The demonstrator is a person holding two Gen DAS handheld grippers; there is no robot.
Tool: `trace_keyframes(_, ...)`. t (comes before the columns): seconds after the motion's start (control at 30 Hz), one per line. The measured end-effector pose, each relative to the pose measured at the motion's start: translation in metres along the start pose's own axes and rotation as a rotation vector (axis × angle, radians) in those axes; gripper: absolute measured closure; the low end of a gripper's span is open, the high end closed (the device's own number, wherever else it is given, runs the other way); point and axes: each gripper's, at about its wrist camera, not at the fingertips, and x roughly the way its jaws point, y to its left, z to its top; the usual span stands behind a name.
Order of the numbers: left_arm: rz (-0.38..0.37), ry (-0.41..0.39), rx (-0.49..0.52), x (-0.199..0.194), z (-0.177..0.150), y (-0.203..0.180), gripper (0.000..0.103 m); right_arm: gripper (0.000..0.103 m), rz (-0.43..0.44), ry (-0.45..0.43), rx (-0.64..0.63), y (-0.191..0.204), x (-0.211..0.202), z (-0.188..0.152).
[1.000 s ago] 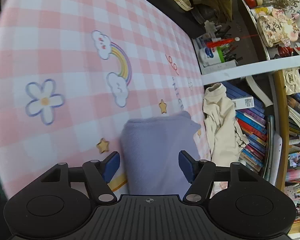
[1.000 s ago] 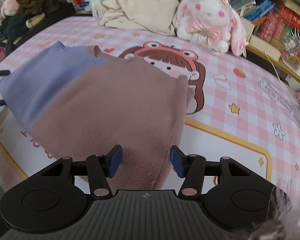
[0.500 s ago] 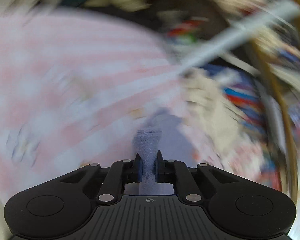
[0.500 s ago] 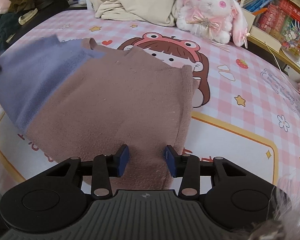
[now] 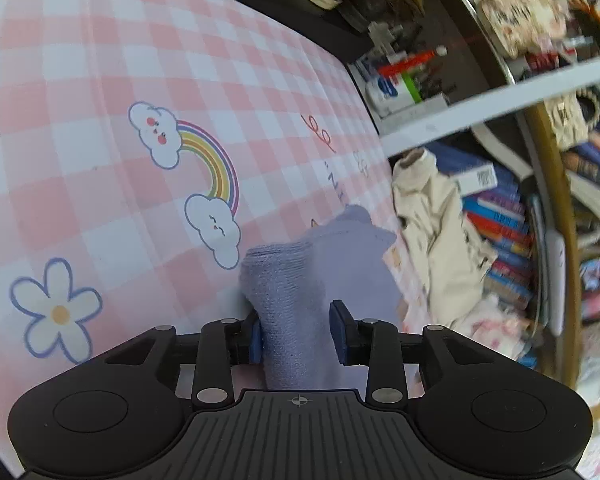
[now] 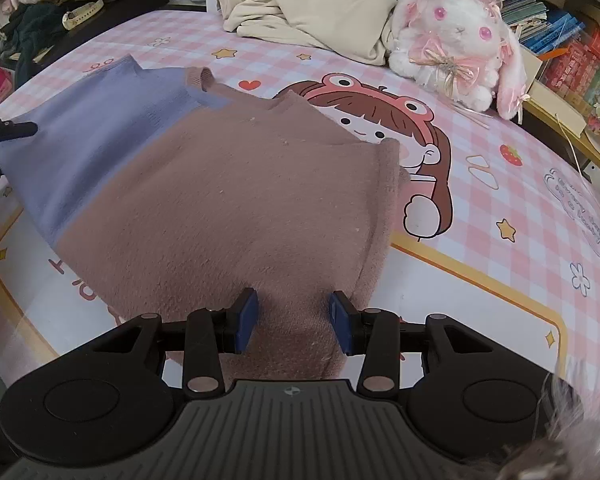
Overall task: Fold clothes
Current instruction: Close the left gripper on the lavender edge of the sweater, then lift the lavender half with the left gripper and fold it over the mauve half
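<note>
I have the fuzzy two-tone knit sweater (image 6: 228, 200), lavender on one side and dusty brown on the other, spread on the pink checked cartoon-print bed sheet (image 6: 480, 280). My left gripper (image 5: 296, 330) has its blue-padded fingers (image 5: 255, 336) part-way closed around a bunched lavender fold; the left pad touches the cloth, the right pad sits just beside it. My right gripper (image 6: 292, 326) straddles the brown hem with its fingers (image 6: 247, 320) set narrow, fabric filling the gap between them, though I cannot tell if they press it. Beyond the sweater a crumpled cream garment (image 6: 312, 8) lies beside a white and pink plush rabbit (image 6: 456, 44), near shelves of books (image 5: 504, 236).
</note>
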Motion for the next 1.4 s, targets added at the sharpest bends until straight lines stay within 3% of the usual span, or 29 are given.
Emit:
trace_keyframes(0.1, 0.016, 0.0, 0.019, 0.002, 0.001, 0.0, 0.089, 0.064, 0.002, -0.001, -0.002, 0.001, -0.001, -0.001)
trace_keyframes(0.27, 0.039, 0.007, 0.07, 0.0, 0.006, -0.012, 0.094, 0.064, 0.011, -0.004, -0.002, 0.001, -0.002, -0.003)
trace_keyframes(0.43, -0.038, -0.016, 0.191, -0.014, 0.004, -0.056, 0.095, 0.064, 0.037, -0.013, 0.002, -0.002, -0.003, -0.003)
trace_keyframes(0.6, -0.123, -0.016, 0.406, -0.025, -0.022, -0.128, 0.095, 0.064, 0.075, -0.031, -0.001, -0.01, -0.004, -0.006)
trace_keyframes(0.8, -0.201, 0.04, 0.771, -0.044, -0.1, -0.205, 0.095, 0.063, 0.124, -0.057, -0.035, -0.016, -0.004, -0.009)
trace_keyframes(0.9, -0.159, 0.166, 0.978, -0.035, -0.158, -0.221, 0.09, 0.063, 0.169, -0.072, -0.045, -0.023, -0.003, -0.011)
trace_keyframes(1.03, -0.004, 0.32, 1.142, 0.005, -0.221, -0.203, 0.088, 0.054, 0.271, -0.083, -0.024, -0.042, -0.002, -0.016)
trace_keyframes(1.2, 0.027, 0.275, 1.085, 0.006, -0.23, -0.199, 0.086, 0.048, 0.309, -0.085, -0.012, -0.07, -0.019, -0.029)
trace_keyframes(1.4, -0.016, 0.143, 0.853, -0.011, -0.204, -0.207, 0.09, 0.045, 0.323, -0.105, 0.127, -0.103, -0.04, -0.05)
